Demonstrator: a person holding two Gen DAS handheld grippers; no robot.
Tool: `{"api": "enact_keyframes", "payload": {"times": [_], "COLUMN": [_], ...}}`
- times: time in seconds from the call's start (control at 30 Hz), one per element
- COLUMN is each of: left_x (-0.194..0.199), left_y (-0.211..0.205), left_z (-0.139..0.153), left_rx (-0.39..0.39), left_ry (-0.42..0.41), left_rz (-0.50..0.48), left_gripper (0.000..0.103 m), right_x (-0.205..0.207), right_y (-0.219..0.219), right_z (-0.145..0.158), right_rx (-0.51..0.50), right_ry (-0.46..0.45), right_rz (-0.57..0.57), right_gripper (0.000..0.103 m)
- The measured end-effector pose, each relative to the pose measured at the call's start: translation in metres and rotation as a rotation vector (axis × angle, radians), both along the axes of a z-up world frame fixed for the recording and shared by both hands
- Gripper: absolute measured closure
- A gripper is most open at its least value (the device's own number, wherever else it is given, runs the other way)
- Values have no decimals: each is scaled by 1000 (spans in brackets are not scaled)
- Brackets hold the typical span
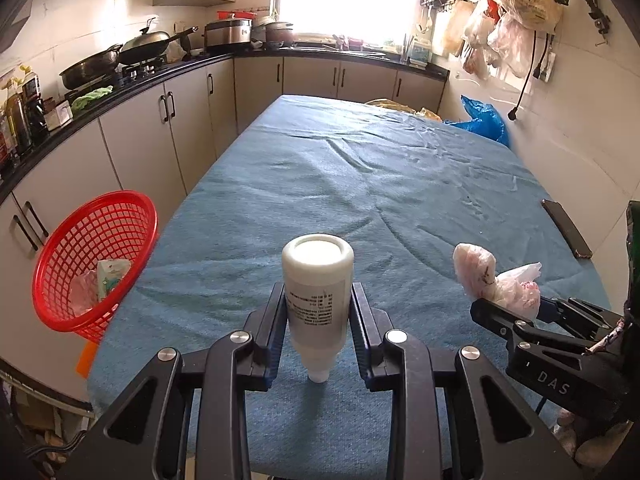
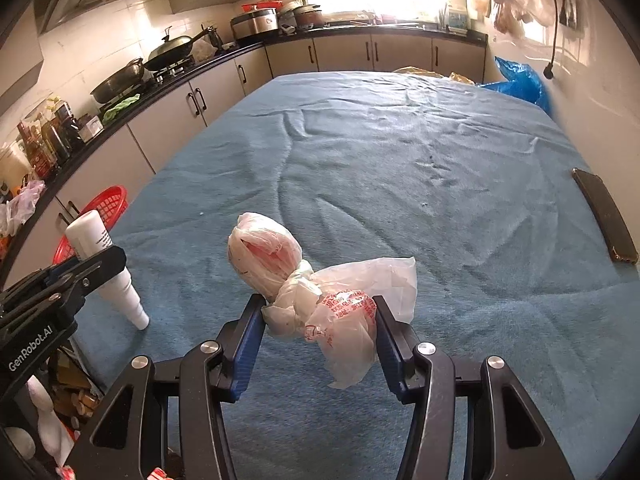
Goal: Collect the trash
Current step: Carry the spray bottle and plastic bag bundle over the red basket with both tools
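Two items were clamped: your left gripper (image 1: 318, 320) held the bottle (image 1: 318, 292), your right gripper (image 2: 320, 330) the knotted bag (image 2: 320, 304). Basket (image 1: 56, 280) off the table's left edge held some trash; both loads remained undropped.

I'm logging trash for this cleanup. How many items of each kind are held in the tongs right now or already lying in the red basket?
White plastic bottle, in the left tongs: 1
Knotted plastic bag, in the right tongs: 1
Pieces in the red basket: 2, a carton and a wrapper
Total: 4
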State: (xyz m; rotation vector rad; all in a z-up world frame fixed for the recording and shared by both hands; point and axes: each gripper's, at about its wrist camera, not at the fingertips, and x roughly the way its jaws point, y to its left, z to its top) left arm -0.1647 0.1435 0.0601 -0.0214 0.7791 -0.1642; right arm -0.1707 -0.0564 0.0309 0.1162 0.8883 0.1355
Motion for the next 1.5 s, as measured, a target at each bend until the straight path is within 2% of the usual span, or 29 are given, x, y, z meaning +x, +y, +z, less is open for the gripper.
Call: {"api": "enact_keyframes", "payload": {"times": [0.6, 0.93, 1.2, 1.5], "left_x": [-4, 3, 12, 21], "left_y": [46, 80, 97, 116], "left_z": [9, 27, 35, 44], "left_rx": [-54, -51, -23, -31], "left_ry": [-16, -63, -87, -102], "left_rz": [65, 88, 95, 112], "left_gripper": [74, 74, 74, 74], "right_x": [2, 15, 26, 38], "right_y": [48, 90, 108, 131], "right_z": [16, 25, 38, 39], "right_rx": [-51, -73, -72, -75], "right_ry": [-21, -36, -64, -56], "right_rz": [107, 196, 224, 263], "right_gripper": [46, 46, 46, 46]}}
